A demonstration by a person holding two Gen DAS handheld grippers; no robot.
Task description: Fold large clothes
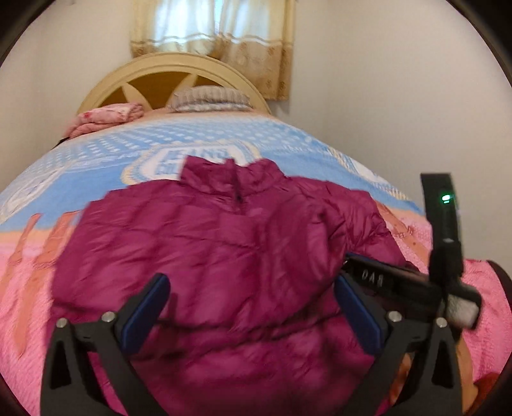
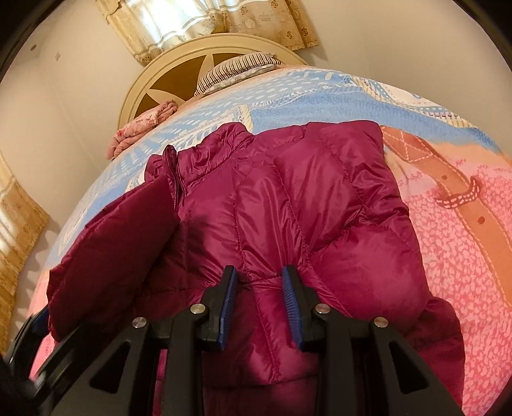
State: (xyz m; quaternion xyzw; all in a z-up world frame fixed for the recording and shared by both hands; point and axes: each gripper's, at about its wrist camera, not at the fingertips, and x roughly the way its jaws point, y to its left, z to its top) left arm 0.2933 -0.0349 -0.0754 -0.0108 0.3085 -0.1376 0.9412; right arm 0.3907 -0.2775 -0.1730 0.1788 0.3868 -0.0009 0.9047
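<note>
A magenta puffer jacket [image 1: 224, 256] lies front up on the bed, collar toward the headboard. My left gripper [image 1: 251, 281] hovers over its lower half with the jaws wide apart, and nothing is pinched between the blue pads [image 1: 147, 307]. In the right wrist view the jacket [image 2: 320, 208] has its right sleeve folded in over the body. My right gripper [image 2: 259, 275] is shut on a raised fold of the quilted fabric near the hem. Its black housing [image 1: 416, 284] shows at the jacket's right edge in the left wrist view.
The bed carries a blue and pink patterned bedspread [image 1: 96, 153]. At its head are a cream arched headboard [image 1: 153, 67], a striped pillow [image 1: 208, 99] and a folded pink blanket [image 1: 105, 118]. A curtain [image 1: 211, 28] hangs behind, and walls stand close on both sides.
</note>
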